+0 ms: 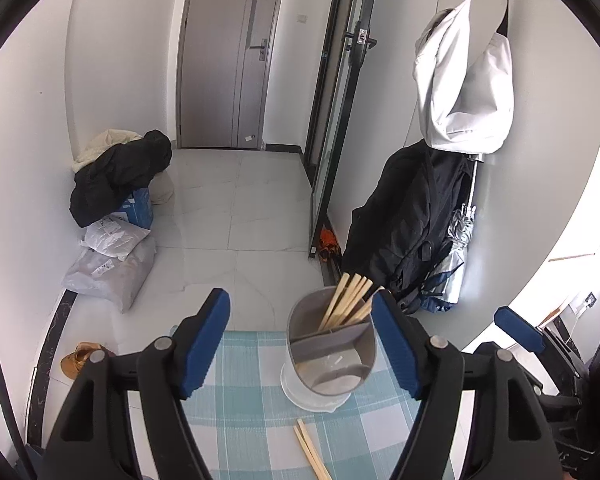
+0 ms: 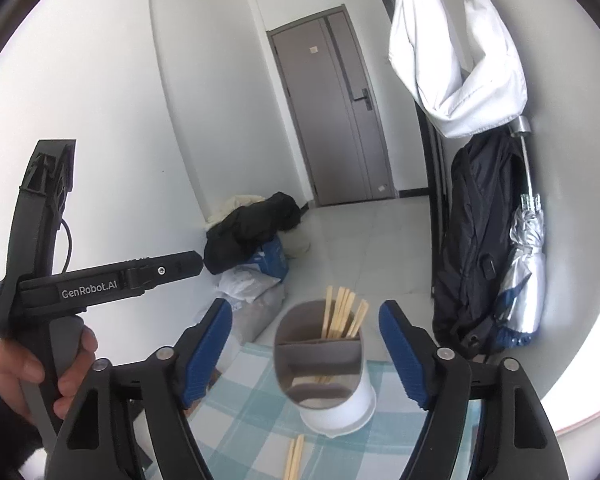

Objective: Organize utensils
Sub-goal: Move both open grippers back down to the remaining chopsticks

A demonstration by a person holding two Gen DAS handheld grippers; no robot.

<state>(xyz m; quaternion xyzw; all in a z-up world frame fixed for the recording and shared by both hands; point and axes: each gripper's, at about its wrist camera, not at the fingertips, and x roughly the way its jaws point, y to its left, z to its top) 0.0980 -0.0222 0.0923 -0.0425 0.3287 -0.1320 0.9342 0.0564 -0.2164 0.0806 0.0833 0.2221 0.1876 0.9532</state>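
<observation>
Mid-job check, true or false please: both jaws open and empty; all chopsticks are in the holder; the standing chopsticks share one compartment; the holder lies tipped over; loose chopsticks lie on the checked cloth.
1. Left gripper and right gripper both have open, empty jaws: true.
2. All chopsticks are in the holder: false; a loose pair lies outside it.
3. The standing chopsticks share one compartment: true.
4. The holder lies tipped over: false; it stands upright.
5. The loose pair lies on the checked cloth: true.

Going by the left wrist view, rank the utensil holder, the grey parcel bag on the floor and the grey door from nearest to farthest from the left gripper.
1. Utensil holder, on the table between the fingers.
2. Grey parcel bag, on the floor at left.
3. Grey door, at the far end.
</observation>
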